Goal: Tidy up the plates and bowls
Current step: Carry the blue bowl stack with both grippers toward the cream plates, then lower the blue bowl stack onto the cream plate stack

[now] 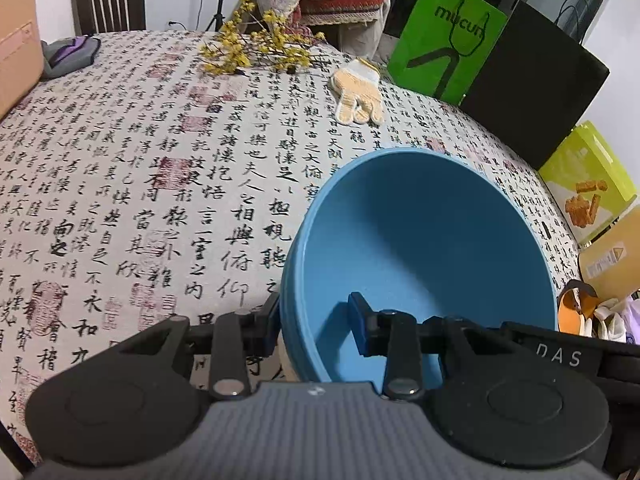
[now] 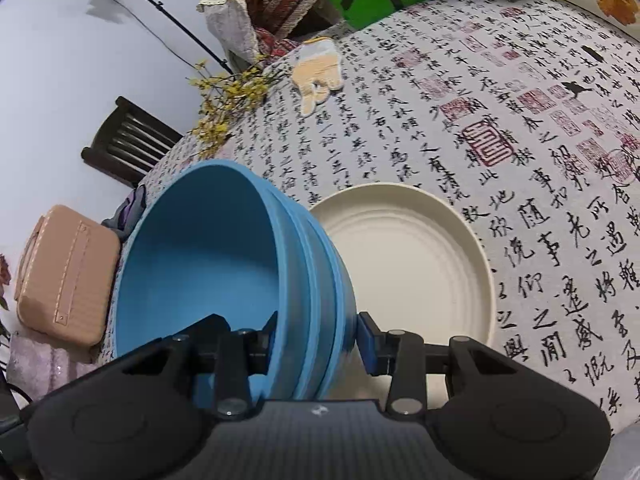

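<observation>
My left gripper (image 1: 316, 324) is shut on the near left wall of a blue bowl (image 1: 420, 240), with one finger outside and one inside. The bowl hangs tilted over the calligraphy tablecloth (image 1: 160, 200). In the right wrist view my right gripper (image 2: 320, 336) is shut on the right wall of a stack of nested blue bowls (image 2: 200, 260), one finger inside and one outside. A cream ridged plate (image 2: 400, 260) lies flat on the cloth just right of and behind that stack. Neither view shows the other gripper, so I cannot tell whether both hold the same stack.
A yellow work glove (image 1: 358, 92) and dried yellow flowers (image 1: 256, 48) lie at the table's far side. Green (image 1: 444, 40) and black (image 1: 536, 92) bags and a snack box (image 1: 588, 184) stand at the right edge. A pink case (image 2: 68, 276) sits left, with a dark chair (image 2: 128, 140) beyond.
</observation>
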Motion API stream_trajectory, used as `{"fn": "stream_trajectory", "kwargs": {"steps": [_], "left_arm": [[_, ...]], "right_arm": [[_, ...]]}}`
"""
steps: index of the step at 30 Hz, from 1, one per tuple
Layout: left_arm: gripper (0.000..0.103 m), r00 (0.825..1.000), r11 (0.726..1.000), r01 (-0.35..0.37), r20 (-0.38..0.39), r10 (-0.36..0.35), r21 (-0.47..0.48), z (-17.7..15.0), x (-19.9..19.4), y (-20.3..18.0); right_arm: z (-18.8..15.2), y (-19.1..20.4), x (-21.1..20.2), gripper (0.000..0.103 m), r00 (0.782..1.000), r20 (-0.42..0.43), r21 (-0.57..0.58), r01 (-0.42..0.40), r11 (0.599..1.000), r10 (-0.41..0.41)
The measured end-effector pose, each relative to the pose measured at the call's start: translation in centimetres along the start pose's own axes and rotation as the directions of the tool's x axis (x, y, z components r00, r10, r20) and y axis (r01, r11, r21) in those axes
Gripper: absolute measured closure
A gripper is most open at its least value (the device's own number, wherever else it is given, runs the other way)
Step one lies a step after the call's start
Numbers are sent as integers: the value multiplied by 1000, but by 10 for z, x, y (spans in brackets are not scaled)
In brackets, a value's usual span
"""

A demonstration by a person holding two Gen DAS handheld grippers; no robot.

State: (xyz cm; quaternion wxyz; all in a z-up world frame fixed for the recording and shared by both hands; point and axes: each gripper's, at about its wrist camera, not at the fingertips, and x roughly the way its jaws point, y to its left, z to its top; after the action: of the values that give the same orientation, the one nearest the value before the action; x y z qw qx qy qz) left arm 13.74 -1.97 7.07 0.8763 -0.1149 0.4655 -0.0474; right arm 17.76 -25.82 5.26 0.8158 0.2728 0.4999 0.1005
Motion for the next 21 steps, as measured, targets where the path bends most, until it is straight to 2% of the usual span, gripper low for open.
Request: {"fn": "stream_trajectory", "kwargs": {"steps": [21], "left_arm": [[68, 997, 999, 46, -62, -46, -8, 2, 30, 1]], "right_arm": [[8, -15, 18, 66, 998, -21, 4, 67, 998, -67]]}}
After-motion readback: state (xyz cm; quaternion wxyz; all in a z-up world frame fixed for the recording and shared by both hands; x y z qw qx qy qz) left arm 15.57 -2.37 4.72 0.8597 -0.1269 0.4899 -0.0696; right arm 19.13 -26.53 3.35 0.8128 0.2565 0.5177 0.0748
